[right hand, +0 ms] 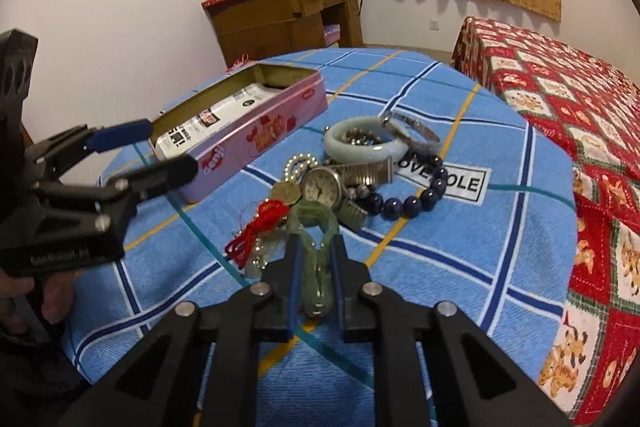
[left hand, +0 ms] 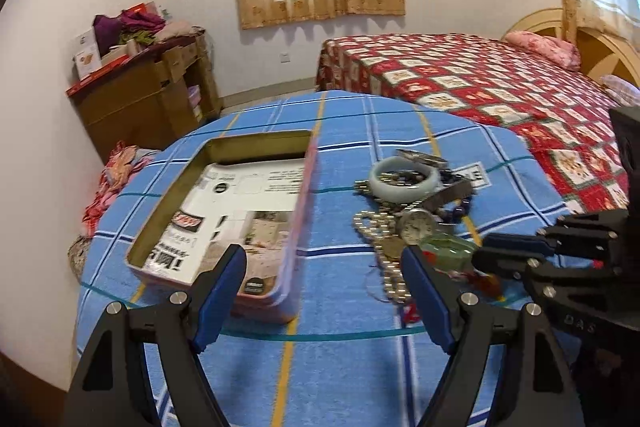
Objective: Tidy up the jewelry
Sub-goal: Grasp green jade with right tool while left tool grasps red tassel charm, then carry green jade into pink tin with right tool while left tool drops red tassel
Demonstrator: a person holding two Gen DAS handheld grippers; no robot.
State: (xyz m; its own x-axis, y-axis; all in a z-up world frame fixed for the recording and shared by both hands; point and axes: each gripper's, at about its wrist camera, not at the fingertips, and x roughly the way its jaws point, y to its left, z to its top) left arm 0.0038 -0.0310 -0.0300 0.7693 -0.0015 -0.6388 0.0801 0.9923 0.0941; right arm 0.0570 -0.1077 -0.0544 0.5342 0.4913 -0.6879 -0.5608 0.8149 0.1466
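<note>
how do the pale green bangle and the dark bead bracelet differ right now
The pale green bangle is one smooth solid ring; the dark bead bracelet is a string of separate round purple beads. The bangle is light and milky, the beads nearly black. The bangle lies farther from the right claw, with small beads inside its ring; the bracelet curves by the watch. Both lie loose on the blue checked cloth, outside the pink tin.

Pink tin (right hand: 256,143), blue plaid cloth (right hand: 480,247), pale-green bangle (right hand: 362,147), purple beads (right hand: 416,201).
</note>
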